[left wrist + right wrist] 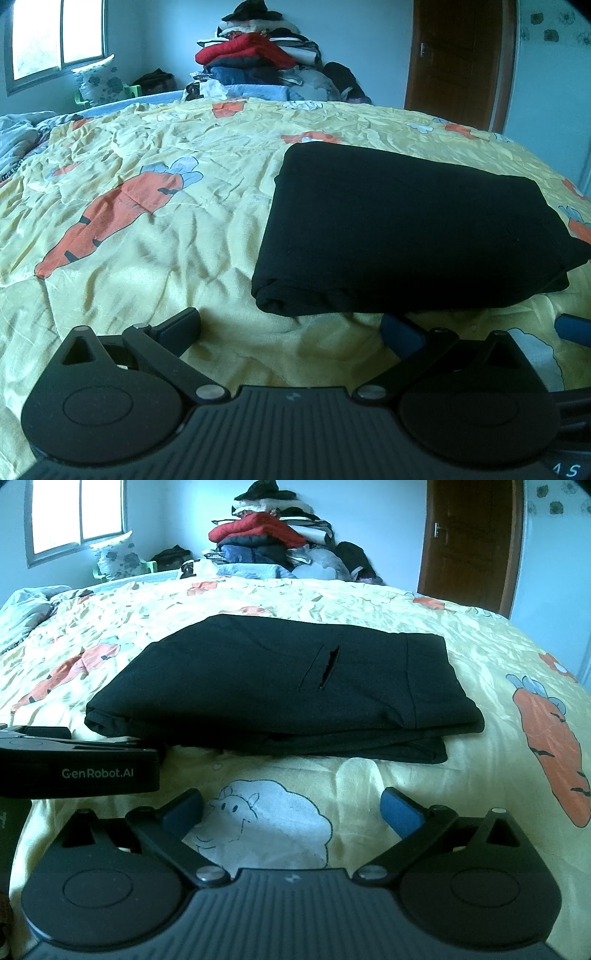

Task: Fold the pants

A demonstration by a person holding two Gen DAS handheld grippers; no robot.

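The black pants (402,229) lie folded into a compact rectangle on the yellow carrot-print bedspread (166,221). In the right wrist view the pants (280,686) show a pocket slit on top. My left gripper (291,328) is open and empty, just in front of the pants' near left corner, apart from them. My right gripper (291,808) is open and empty, just in front of the pants' near edge. The left gripper's body (77,764) shows at the left of the right wrist view, and a right fingertip (574,326) shows at the right edge of the left wrist view.
A tall pile of clothes (258,62) stands at the far side of the bed. A window (55,37) is at the back left, a brown door (458,59) at the back right. A crumpled blue-grey blanket (18,136) lies at the bed's left.
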